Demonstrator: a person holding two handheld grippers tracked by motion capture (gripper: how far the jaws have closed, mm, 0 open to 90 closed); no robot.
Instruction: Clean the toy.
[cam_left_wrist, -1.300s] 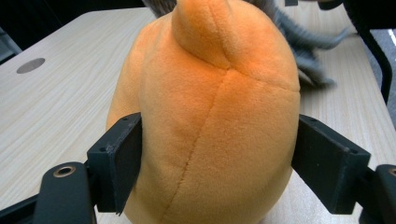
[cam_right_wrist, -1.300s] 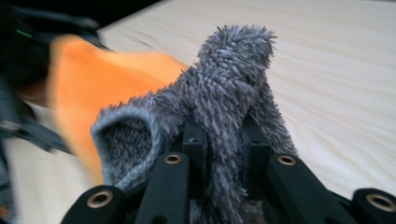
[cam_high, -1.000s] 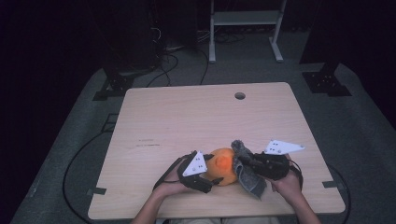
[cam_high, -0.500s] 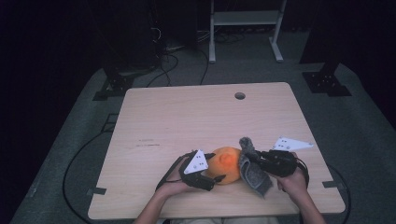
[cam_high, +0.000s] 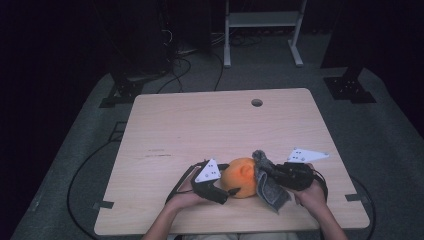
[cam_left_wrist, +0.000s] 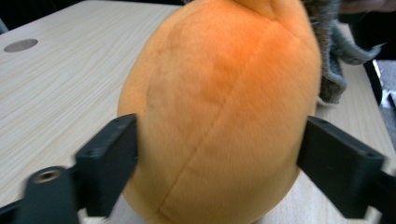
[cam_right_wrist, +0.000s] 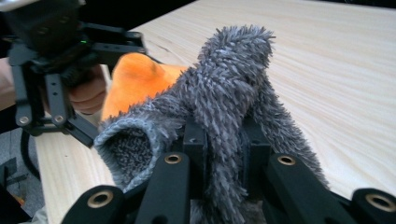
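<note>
Nearest the table's front edge, the person's two hands come in from below, each holding a gripper. On the left, the left gripper (cam_high: 227, 192) has its black jaws set around the round orange plush toy (cam_high: 241, 176); in the left gripper view each jaw presses a flank of the toy (cam_left_wrist: 219, 107), so it is clasped between them while its base rests on the pale wooden table (cam_high: 200, 125). On the right, the right gripper (cam_high: 274, 175) pinches a fuzzy grey sock-like cloth (cam_high: 267, 182); in the right gripper view the jaws are clamped tight on a bunched fold of the cloth (cam_right_wrist: 224, 102), whose open cuff hangs to one side. From above, the cloth touches the orange toy's right side and drapes down toward the front edge. Farther back, the tabletop lies bare up to a small round hole (cam_high: 257, 102) near the far edge. Beyond the table, dark cables (cam_high: 180, 70) trail over grey floor beside a white metal frame (cam_high: 260, 22).
</note>
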